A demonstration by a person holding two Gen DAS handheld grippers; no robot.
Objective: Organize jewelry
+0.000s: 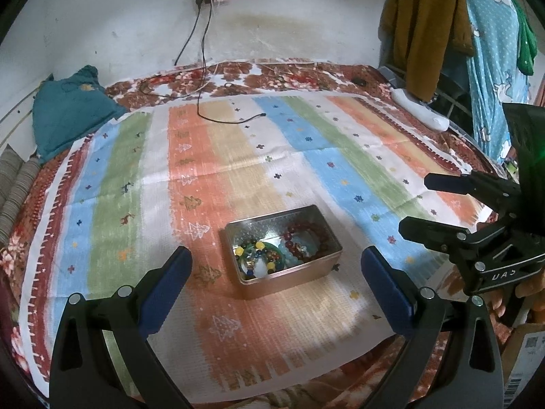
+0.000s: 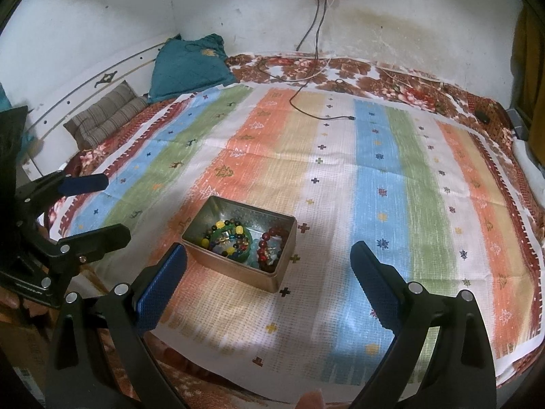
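Note:
An open metal tin (image 1: 299,274) (image 2: 235,271) sits on the striped cloth. It holds a multicoloured bead bracelet (image 1: 255,250) (image 2: 226,237) and a dark red bead bracelet (image 1: 305,242) (image 2: 269,245), with other beads under them. My left gripper (image 1: 276,259) is open and empty, held just short of the tin. It also shows at the left of the right wrist view (image 2: 100,204). My right gripper (image 2: 269,254) is open and empty, its jaws near the tin's right end. It also shows at the right of the left wrist view (image 1: 414,204).
The striped cloth (image 1: 238,170) (image 2: 374,187) covers a floral bedsheet (image 1: 272,75). A black charger cable (image 1: 231,121) (image 2: 327,116) lies at the far middle. A teal cloth (image 1: 68,109) (image 2: 187,64) and striped cushion (image 2: 105,116) lie far left. Clothes (image 1: 425,27) hang at right.

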